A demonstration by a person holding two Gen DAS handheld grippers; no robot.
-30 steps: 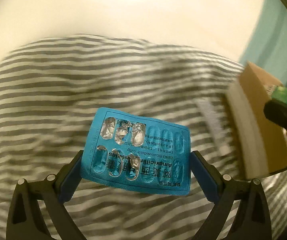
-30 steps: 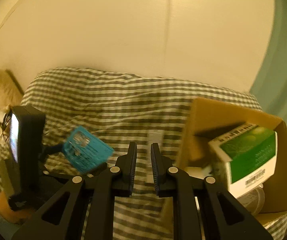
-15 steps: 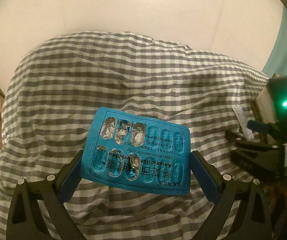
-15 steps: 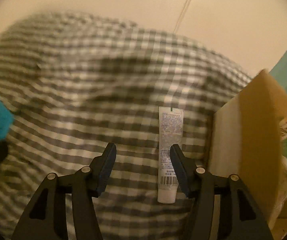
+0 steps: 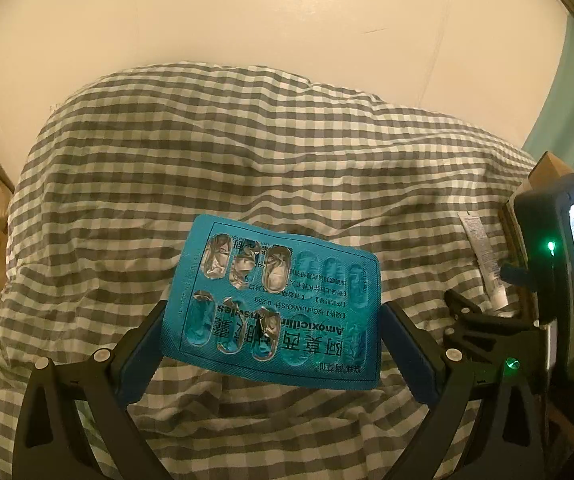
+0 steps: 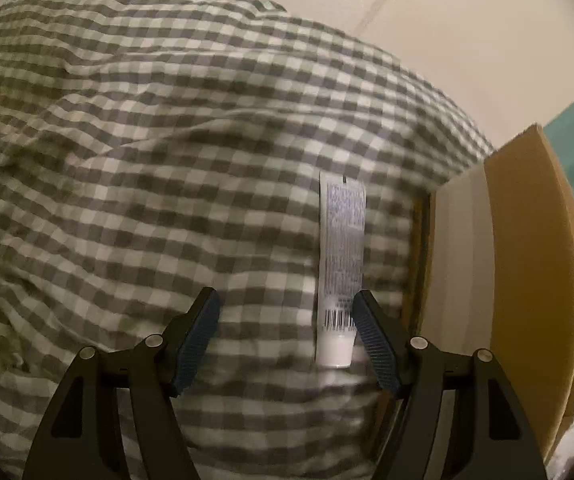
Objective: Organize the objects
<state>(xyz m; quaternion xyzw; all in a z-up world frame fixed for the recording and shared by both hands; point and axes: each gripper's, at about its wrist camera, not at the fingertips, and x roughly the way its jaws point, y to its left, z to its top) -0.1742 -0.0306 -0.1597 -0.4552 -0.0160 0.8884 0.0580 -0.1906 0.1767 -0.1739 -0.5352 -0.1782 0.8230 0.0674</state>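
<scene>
The blister pack (image 5: 275,312) is glossy blue foil, crinkled where cells are torn. The checked bedcover (image 5: 247,152) is soft, matt cloth. The white tube (image 6: 341,264) looks like smooth plastic. The box (image 6: 527,264) is matt cardboard.

A: What can be read on the blue blister pack (image 5: 275,308)?
B: "Amoxicillin" is printed there upside down, with Chinese characters and "0.25g" beside it.
A: And on the white tube (image 6: 341,264)?
B: Small print and a barcode are seen, but nothing can be made out.

A home bedroom: gingham-covered bedding (image 5: 247,152) against a cream wall (image 5: 287,12)
</scene>
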